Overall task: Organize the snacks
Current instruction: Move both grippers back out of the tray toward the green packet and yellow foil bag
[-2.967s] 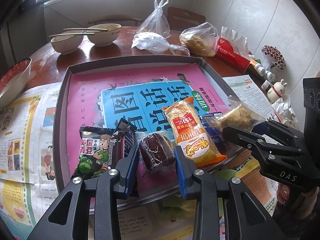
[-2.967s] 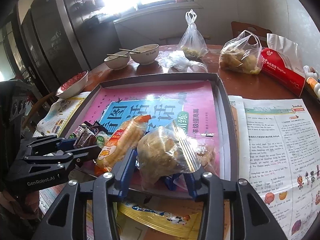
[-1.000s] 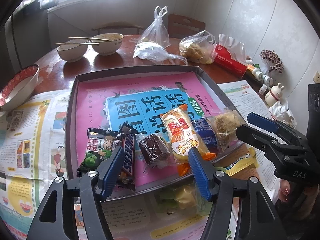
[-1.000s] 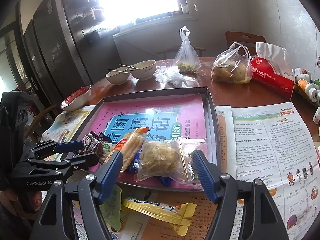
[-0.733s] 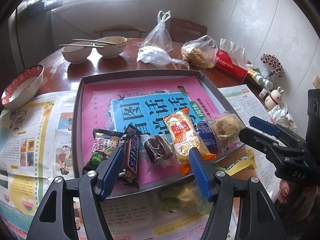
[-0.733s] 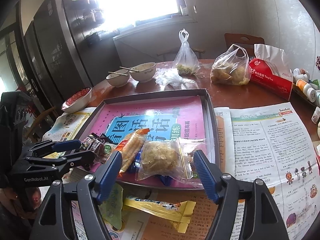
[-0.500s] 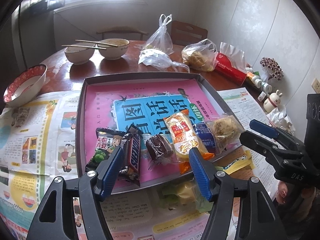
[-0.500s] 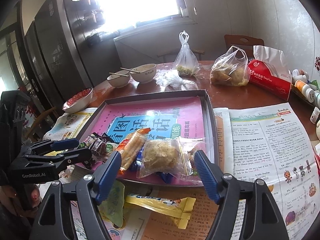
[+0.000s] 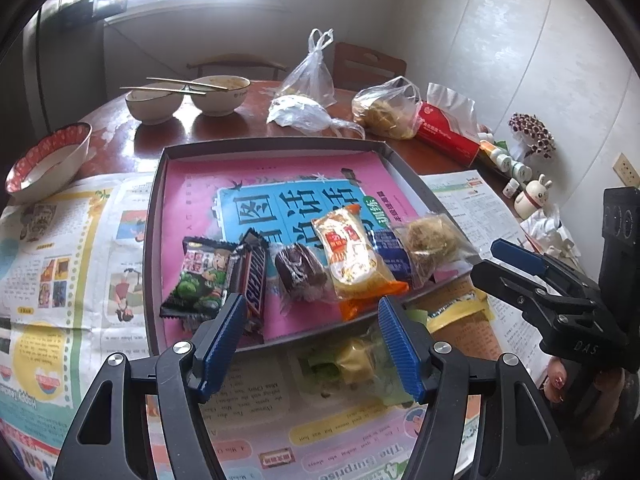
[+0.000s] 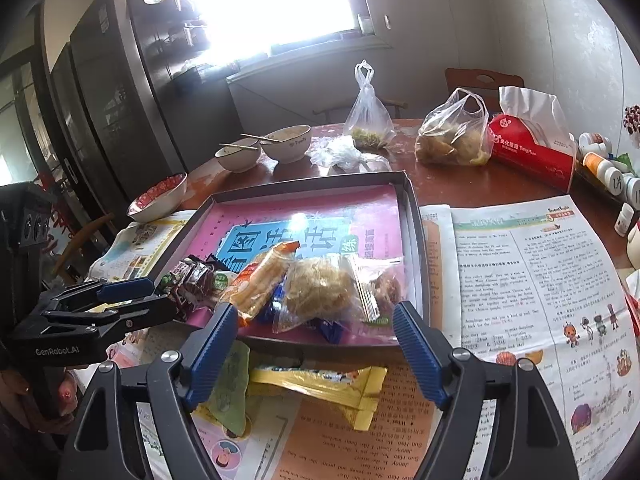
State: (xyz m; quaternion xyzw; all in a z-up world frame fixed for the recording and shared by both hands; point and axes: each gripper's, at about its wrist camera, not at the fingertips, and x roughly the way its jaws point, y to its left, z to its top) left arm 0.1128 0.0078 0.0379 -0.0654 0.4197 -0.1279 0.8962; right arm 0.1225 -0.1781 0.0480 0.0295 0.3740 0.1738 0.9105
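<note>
A shallow grey tray (image 9: 154, 216) lined with a pink-and-blue printed sheet sits on the newspaper-covered worktop (image 9: 68, 248). Along its near edge lies a row of snacks, left to right: a green pea packet (image 9: 196, 280), a dark chocolate bar (image 9: 252, 276) overlapping it, a brown wrapped cake (image 9: 298, 272), an orange-yellow packet (image 9: 354, 260), a blue wrapper (image 9: 394, 256) largely covered, and a clear bag of pale flaky pastry (image 9: 430, 240) against the right wall. The far half of the tray is bare.

Outside the near rim lie a green-yellow sachet (image 9: 352, 360) and a yellow packet (image 10: 320, 388).

Left tongs (image 9: 310, 344) stand open, nothing between them, just short of the rim. Right tongs (image 10: 314, 354) have just been opening, empty, over the yellow packet.
</note>
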